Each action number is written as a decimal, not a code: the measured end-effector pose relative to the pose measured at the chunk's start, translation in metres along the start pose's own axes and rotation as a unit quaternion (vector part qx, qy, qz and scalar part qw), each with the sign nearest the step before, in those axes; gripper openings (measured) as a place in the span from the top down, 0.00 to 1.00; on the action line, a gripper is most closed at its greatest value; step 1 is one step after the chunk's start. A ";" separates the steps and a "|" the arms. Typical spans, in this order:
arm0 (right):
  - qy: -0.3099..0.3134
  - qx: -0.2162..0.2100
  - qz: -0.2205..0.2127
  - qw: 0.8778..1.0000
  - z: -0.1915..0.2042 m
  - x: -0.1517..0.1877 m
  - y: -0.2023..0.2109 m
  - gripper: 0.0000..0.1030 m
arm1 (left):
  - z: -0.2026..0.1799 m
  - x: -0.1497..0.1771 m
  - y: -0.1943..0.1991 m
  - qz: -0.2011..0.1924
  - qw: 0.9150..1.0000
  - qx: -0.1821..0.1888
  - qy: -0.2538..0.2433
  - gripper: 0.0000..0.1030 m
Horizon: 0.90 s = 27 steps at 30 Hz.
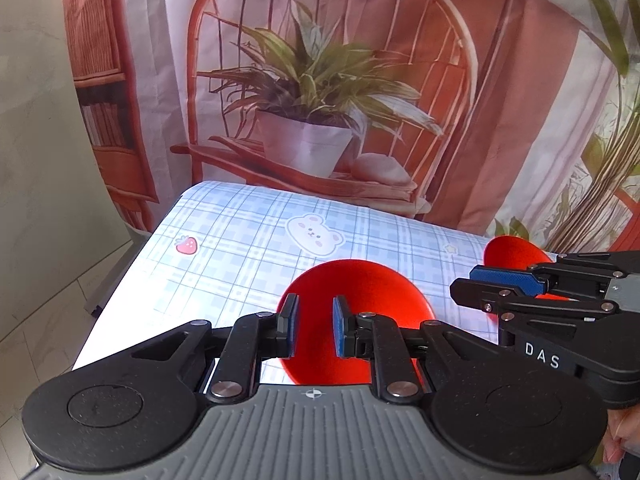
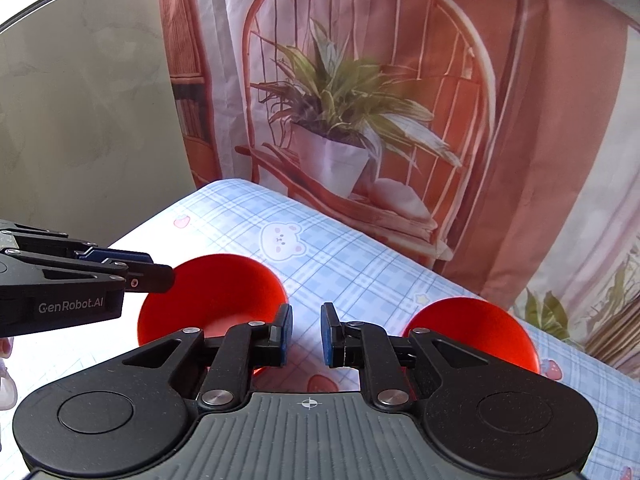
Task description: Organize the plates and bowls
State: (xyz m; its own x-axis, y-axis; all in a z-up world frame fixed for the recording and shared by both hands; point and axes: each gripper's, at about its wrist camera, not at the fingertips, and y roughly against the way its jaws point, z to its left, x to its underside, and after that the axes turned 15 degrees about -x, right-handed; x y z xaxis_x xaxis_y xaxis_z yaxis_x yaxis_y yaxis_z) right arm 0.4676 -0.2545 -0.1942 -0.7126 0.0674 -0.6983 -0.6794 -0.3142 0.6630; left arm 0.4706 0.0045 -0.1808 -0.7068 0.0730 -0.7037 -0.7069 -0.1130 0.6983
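two red bowls [image 2: 212, 292] [image 2: 476, 328] upright on bench [image 2: 360, 264] | left gripper [image 1: 314, 326] narrow gap, empty | right gripper [image 2: 306, 334] narrow gap, empty

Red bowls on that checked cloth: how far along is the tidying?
Nothing looks done yet: the left bowl and the right bowl sit apart on the checked cloth, unstacked. In hand: nothing. The left gripper hovers over the left bowl, the right gripper hangs between the two, and both have narrow, empty jaws. Left to do: picking the bowls up and grouping them.
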 end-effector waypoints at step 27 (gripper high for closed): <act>-0.136 0.105 -0.018 0.985 -0.151 0.042 0.059 0.83 | -0.123 -0.006 -0.027 0.015 0.995 0.094 -0.004 0.82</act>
State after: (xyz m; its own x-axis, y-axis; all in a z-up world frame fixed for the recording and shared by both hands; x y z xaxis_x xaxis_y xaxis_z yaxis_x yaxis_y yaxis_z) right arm 0.4236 -0.4133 -0.2251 -0.6881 0.3345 -0.6439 -0.7066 -0.1068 0.6995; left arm 0.4975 -0.1147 -0.2116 -0.7276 0.0797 -0.6813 -0.6774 0.0731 0.7320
